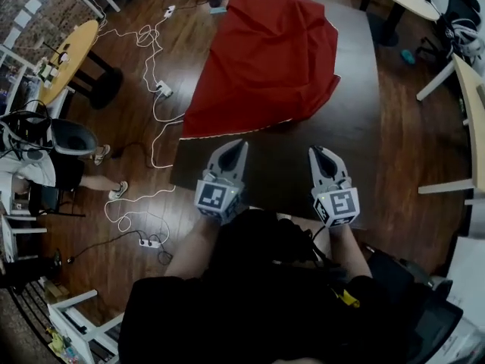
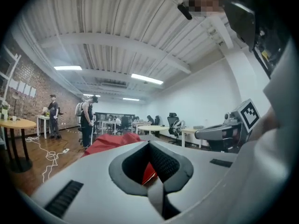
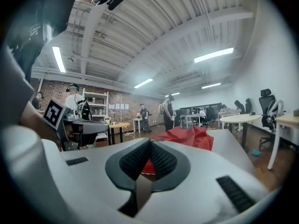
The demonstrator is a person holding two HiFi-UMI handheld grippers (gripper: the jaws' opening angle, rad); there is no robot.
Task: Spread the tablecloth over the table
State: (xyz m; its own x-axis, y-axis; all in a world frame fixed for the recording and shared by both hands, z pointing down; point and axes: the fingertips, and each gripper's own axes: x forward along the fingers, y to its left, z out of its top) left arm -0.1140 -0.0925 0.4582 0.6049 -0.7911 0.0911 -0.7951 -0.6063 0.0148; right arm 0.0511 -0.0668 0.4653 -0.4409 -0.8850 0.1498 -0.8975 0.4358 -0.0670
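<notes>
The left gripper [image 1: 236, 149] and the right gripper [image 1: 318, 156] have pale grey plastic shells that taper to a point. Each carries a cube [image 1: 218, 197] printed with black-and-white square markers. Dark, ribbed pads [image 2: 164, 162] line the jaws, and short black slots [image 3: 233, 192] mark the shells. The person wears a black top [image 1: 250, 302] with a small yellow tag [image 1: 348, 298] on its right side.

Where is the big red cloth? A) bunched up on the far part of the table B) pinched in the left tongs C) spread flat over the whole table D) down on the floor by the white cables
A: the red cloth lies crumpled on the far part of the dark table, ahead of the shut left tongs and right tongs.
</notes>
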